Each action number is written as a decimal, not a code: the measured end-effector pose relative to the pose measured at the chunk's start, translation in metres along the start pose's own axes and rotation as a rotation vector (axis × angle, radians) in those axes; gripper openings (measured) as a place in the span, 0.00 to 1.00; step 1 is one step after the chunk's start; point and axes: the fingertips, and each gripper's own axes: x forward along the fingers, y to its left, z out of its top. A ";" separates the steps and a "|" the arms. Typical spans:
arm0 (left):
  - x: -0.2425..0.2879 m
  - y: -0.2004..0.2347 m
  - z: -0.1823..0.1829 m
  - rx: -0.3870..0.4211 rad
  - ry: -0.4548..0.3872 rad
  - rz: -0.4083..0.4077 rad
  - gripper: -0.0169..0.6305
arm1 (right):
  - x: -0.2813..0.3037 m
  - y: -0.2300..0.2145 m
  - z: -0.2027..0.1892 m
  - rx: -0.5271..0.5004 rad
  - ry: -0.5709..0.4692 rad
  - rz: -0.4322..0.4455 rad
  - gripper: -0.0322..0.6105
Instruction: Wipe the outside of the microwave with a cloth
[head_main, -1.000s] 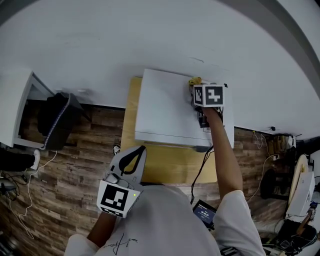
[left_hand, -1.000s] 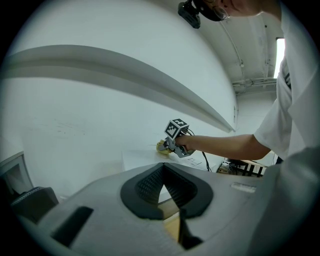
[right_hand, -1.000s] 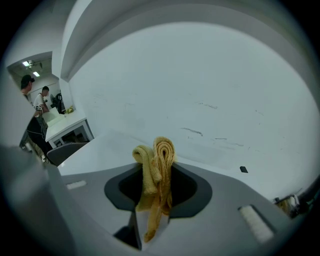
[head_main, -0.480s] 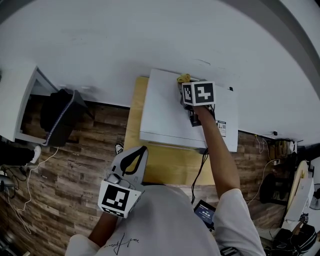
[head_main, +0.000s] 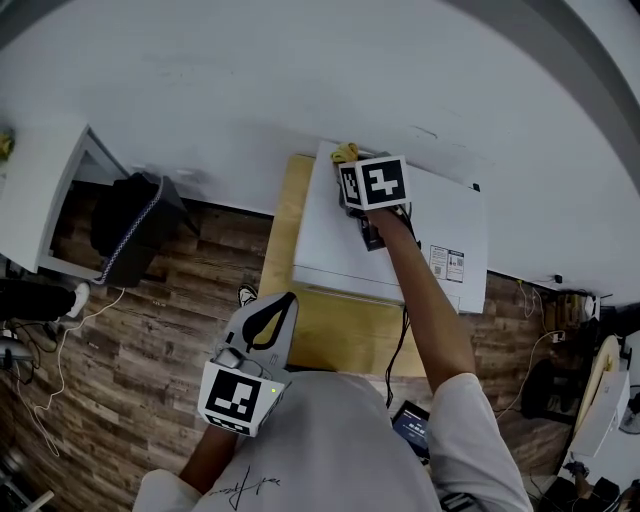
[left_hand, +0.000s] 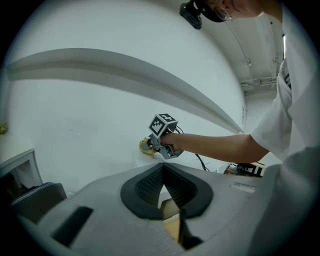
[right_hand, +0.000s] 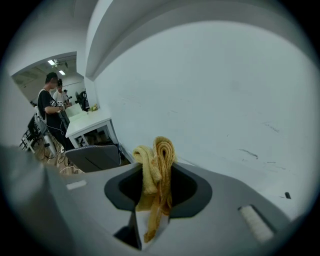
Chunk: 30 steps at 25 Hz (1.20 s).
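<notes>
The white microwave (head_main: 420, 235) stands on a wooden table (head_main: 345, 335) against the wall. My right gripper (head_main: 352, 168) is shut on a yellow cloth (head_main: 344, 152) and presses it on the microwave's top at the back left corner. In the right gripper view the folded cloth (right_hand: 158, 165) sticks up between the jaws of the right gripper (right_hand: 156, 197). My left gripper (head_main: 280, 303) is shut and holds nothing, close to the person's body and off the microwave. The left gripper (left_hand: 163, 170) looks toward the right gripper (left_hand: 156, 144) and the cloth (left_hand: 145, 147).
A black chair (head_main: 128, 228) and a white cabinet (head_main: 35, 195) stand to the left on the wooden floor. A black cable (head_main: 400, 335) hangs down the microwave's front. Two people (right_hand: 52, 107) stand far off beside a white desk (right_hand: 92, 122).
My right gripper has slid the cloth leftward along the back edge of the microwave's top, from the right part to the left corner. The left gripper has stayed put.
</notes>
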 end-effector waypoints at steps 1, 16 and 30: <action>-0.001 0.001 -0.001 0.000 0.001 0.004 0.01 | 0.002 0.006 0.002 -0.009 -0.002 0.009 0.24; -0.014 0.000 -0.002 0.009 0.001 0.019 0.01 | -0.026 0.063 0.028 -0.068 -0.105 0.151 0.25; 0.001 -0.050 -0.011 0.037 0.023 -0.096 0.01 | -0.112 -0.048 -0.025 0.041 -0.141 -0.026 0.25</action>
